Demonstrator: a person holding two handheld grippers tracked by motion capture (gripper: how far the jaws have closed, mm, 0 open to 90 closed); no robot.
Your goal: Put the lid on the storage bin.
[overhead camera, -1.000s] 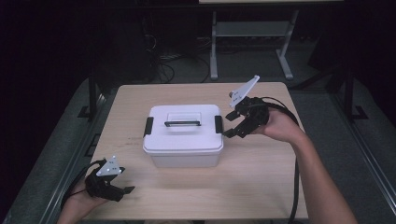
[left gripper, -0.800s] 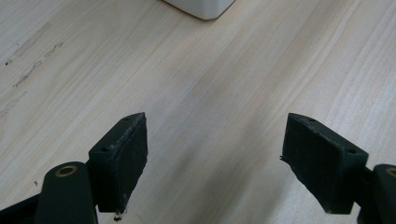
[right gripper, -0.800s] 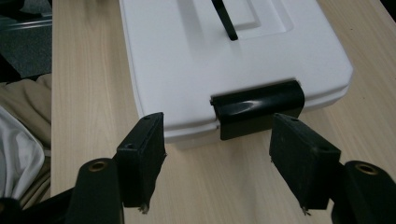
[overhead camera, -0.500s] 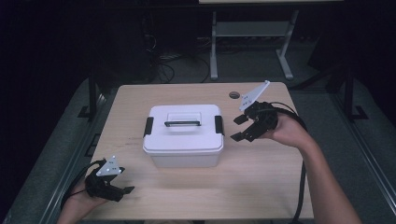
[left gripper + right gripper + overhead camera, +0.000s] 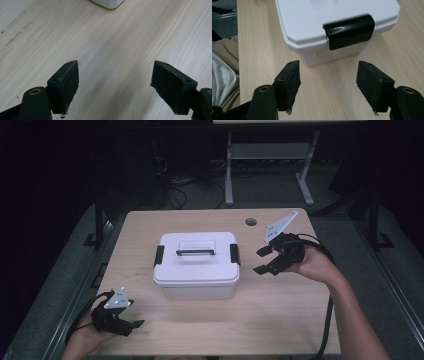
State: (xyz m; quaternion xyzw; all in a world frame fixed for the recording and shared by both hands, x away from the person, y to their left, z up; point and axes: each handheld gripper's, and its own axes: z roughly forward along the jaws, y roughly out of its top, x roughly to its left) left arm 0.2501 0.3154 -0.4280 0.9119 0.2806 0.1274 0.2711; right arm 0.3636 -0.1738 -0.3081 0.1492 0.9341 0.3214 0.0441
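High view: a white lidded box sits near the middle of the wooden table, a black latch on each short side and a handle on its lid. The right gripper hovers just beside the box's right end, jaws apart and empty, aimed at that latch. The left gripper rests at the table's near left corner, well apart from the box, jaws spread over bare wood; whether it touches the table is hard to tell.

left gripper: low, jaws apart, nothing between | right gripper: raised, jaws apart, nothing between
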